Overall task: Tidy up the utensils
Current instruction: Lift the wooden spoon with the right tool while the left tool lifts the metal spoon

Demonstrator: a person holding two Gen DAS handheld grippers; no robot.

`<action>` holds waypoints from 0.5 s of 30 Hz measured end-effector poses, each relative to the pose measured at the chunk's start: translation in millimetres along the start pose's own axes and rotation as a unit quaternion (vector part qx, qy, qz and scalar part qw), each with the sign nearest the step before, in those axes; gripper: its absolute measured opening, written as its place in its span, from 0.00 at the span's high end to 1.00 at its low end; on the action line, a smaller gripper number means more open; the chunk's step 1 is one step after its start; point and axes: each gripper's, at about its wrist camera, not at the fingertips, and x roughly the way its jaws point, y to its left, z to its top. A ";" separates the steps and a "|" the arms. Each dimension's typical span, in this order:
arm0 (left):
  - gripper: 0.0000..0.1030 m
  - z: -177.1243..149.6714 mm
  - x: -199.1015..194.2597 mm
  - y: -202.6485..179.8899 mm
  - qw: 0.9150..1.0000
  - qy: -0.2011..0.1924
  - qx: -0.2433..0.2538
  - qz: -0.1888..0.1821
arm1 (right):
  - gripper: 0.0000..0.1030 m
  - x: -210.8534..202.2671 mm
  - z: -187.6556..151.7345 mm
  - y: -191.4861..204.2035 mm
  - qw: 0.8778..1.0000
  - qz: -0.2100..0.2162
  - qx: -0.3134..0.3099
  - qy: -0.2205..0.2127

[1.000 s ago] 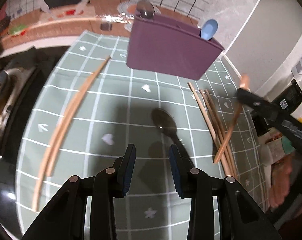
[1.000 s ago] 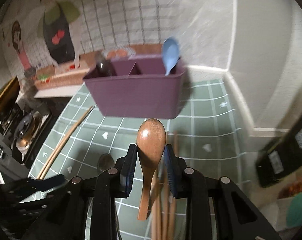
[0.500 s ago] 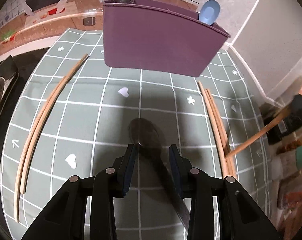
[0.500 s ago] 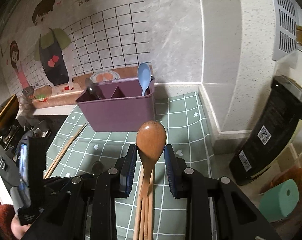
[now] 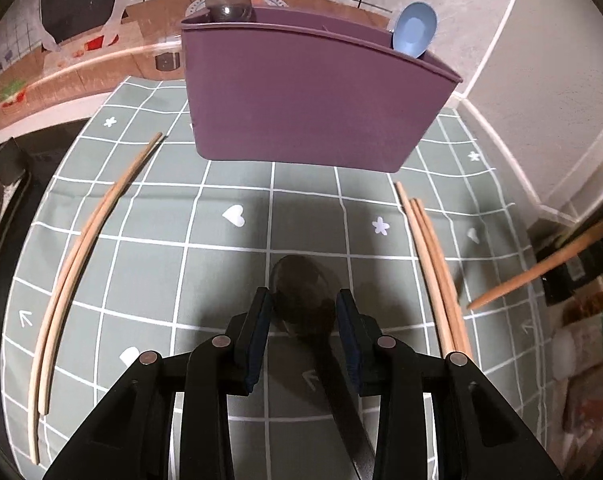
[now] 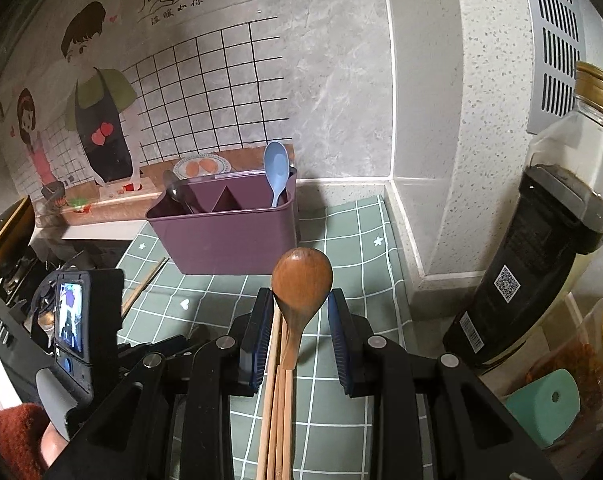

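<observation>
A dark metal spoon (image 5: pixel 301 292) lies on the green checked mat (image 5: pixel 229 264). My left gripper (image 5: pixel 302 312) is low over it, its jaws closing, with the bowl between the pads and a thin gap on each side. My right gripper (image 6: pixel 297 308) is shut on a wooden spoon (image 6: pixel 301 280), held bowl up above the mat; its handle (image 5: pixel 541 270) shows at the right of the left wrist view. Behind stands the purple caddy (image 5: pixel 309 96) (image 6: pixel 229 232), holding a blue spoon (image 6: pixel 275 168) on its right and a dark spoon (image 6: pixel 173 190) on its left.
Two chopsticks (image 5: pixel 81 248) lie left on the mat, several more (image 5: pixel 433 264) right, under my right gripper. A dark sauce bottle (image 6: pixel 533 264) and jars crowd the right wall corner. A stove (image 6: pixel 9 248) borders the mat's left side. A red sleeve (image 6: pixel 9 432) shows low left.
My left gripper came forward and down until the dark spoon's bowl lay between its fingers. My right gripper drew up and back from the caddy with the wooden spoon.
</observation>
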 end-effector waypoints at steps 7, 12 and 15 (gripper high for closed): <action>0.67 -4.9 -41.8 15.4 0.998 -0.055 0.024 -0.032 | 0.74 -6.0 0.6 0.1 1.000 0.005 -0.005 0.000; 0.68 -1.3 -83.6 21.6 0.992 -0.108 0.047 -0.042 | 0.74 -11.6 1.4 4.2 1.000 0.010 -0.012 0.001; 0.68 1.3 -105.3 26.4 0.989 -0.130 0.051 -0.048 | 0.74 -13.4 2.2 8.8 1.000 0.010 -0.018 0.000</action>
